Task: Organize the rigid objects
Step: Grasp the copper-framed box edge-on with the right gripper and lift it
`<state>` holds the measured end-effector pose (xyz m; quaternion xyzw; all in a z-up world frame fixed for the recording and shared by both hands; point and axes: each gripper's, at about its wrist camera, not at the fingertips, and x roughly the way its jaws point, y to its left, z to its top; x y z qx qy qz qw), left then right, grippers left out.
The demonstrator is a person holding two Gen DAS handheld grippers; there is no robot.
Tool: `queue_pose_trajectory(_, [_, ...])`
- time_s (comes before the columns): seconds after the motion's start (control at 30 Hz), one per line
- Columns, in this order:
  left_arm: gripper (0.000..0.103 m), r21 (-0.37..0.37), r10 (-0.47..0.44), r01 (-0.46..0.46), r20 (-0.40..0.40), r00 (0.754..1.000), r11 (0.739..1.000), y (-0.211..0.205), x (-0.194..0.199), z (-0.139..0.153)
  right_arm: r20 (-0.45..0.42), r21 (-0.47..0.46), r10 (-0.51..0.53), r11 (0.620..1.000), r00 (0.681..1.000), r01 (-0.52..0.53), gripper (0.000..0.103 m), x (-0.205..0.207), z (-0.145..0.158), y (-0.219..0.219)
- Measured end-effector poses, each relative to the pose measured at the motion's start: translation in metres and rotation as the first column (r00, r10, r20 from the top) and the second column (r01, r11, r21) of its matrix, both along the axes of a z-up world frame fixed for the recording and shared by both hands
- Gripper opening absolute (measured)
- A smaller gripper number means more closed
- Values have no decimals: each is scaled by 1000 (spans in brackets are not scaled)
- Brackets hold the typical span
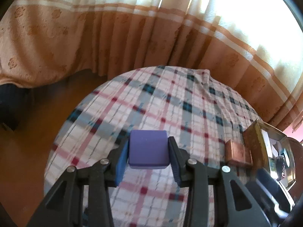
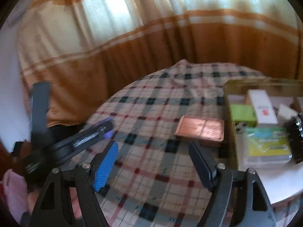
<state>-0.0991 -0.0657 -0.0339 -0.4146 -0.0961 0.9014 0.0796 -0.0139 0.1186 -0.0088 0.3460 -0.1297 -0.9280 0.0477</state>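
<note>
Two grippers are over a round table [image 1: 170, 98] with a plaid cloth. The left gripper [image 1: 148, 151] has its jaws pinching a purple block [image 1: 147, 149] by its two side faces; the block is lifted clear of the cloth, with the cloth visible beneath it.

From the left gripper, a copper tin [image 1: 238, 154] lies at about 3 o'clock, and just beyond it, touching or nearly so, is the gold-rimmed tray [image 1: 253, 134] at the table's right edge. In the right wrist view that tray [image 2: 230, 113] already holds a green box [image 2: 242, 114], a white box [image 2: 262, 106], a yellow packet [image 2: 269, 147] and a dark brush [image 2: 295, 140].

The right gripper [image 2: 155, 162] has its jaws spread and empty. The copper tin [image 2: 200, 127] sits at roughly 1 o'clock from it, near, with its long axis running across the view from 9 to 3 o'clock. The right hand is the nearer one to the tin and tray.

The block's likely destination is the tray, so the left hand would have to travel toward 3 o'clock, passing over the tin.
</note>
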Motion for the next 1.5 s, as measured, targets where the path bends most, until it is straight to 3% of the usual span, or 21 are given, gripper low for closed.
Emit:
queue_pose_trajectory(0.2, [40,-43,22,-23,-19,1000,999,-11,8,0,30,-35,18,999,999,-17,79,-2,3,-12])
queue_pose_trajectory(0.3, [40,-45,51,-52,-30,998,998,-20,11,3,91,-80,47,996,995,-39,79,-9,-8,-19])
queue_pose_trajectory(0.4, [40,-45,62,-63,-29,998,997,-25,10,3,146,-49,-54,997,988,62,79,-19,-21,-13])
queue_pose_trajectory(0.43, [40,-41,63,-64,-25,998,997,-26,10,2,159,-44,-102,993,982,110,75,-26,-25,-8])
queue_pose_trajectory(0.5, [40,-33,66,-67,-20,998,997,-28,9,1,178,-71,-143,985,974,157,74,-38,-30,2])
queue_pose_trajectory(0.6, [40,-25,67,-68,-7,998,997,-29,8,-2,183,33,-183,983,966,180,75,-68,-32,-2])
queue_pose_trajectory(0.67, [40,-21,66,-67,-4,998,998,-29,8,-3,126,59,-136,990,983,129,75,-86,-30,-7])
queue_pose_trajectory(0.73, [40,-21,64,-64,-1,998,998,-29,8,-3,87,76,3,997,996,-9,75,-100,-28,-19])
queue_pose_trajectory(0.83, [40,-11,66,-66,5,998,998,-30,7,-4,59,103,163,980,985,-168,75,-96,-21,-33])
queue_pose_trajectory(0.9, [40,-8,65,-65,6,998,998,-30,7,-4,10,110,110,988,994,-111,75,-82,-12,-25])
queue_pose_trajectory(1.03, [40,-7,50,-50,7,999,999,-27,7,-5,-23,-47,10,999,1000,-11,75,-46,-2,11])
queue_pose_trajectory(1.17, [40,-9,40,-40,6,999,999,-25,8,-4,33,75,95,992,995,-97,75,-42,2,4])
queue_pose_trajectory(1.23, [40,-10,33,-33,5,999,999,-25,9,-4,71,69,139,987,988,-143,65,-54,9,10])
queue_pose_trajectory(1.3, [40,-9,26,-26,4,1000,1000,-25,10,-4,134,126,174,974,976,-191,64,-71,18,14])
queue_pose_trajectory(1.43, [40,-4,9,-9,1,1000,1000,-24,11,-4,310,301,276,879,910,-369,63,-107,17,15])
queue_pose_trajectory(1.5, [40,4,8,-8,4,1000,1000,-24,11,-5,378,304,285,860,881,-409,62,-120,8,20])
